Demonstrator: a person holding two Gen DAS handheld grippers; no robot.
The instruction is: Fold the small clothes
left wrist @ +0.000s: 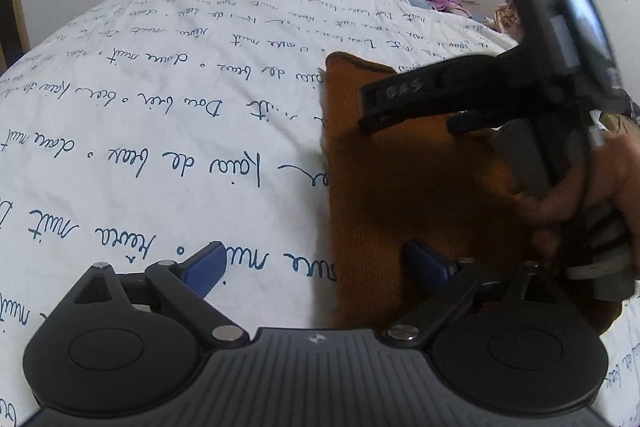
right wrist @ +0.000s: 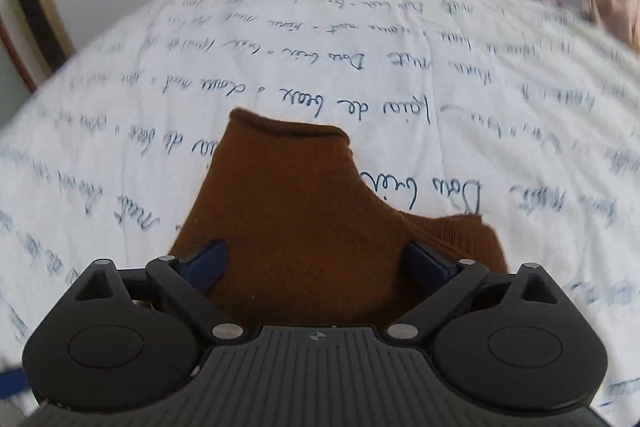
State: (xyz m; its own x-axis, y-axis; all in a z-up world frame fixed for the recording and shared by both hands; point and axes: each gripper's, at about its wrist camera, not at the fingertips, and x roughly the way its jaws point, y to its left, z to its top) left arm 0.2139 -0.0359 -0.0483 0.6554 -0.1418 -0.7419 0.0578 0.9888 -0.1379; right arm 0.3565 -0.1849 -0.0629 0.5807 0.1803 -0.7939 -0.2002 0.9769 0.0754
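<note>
Left wrist view shows a rust-brown knit garment [left wrist: 400, 195] lying flat on the white script-printed duvet [left wrist: 160, 107], its straight edge running between the blue pads of the left gripper [left wrist: 316, 267], which stands wide apart with nothing gripped. Beyond it, the right gripper [left wrist: 370, 111] hangs over the cloth in a person's hand [left wrist: 592, 195]; in its own view its jaws are likewise spread, empty, above the garment's lower part [right wrist: 312, 227]. My read: the piece is partly folded and both tools are between grasps. Next comes picking an edge or corner, closing on the thin knit without pinching the duvet, then carrying it across.
</note>
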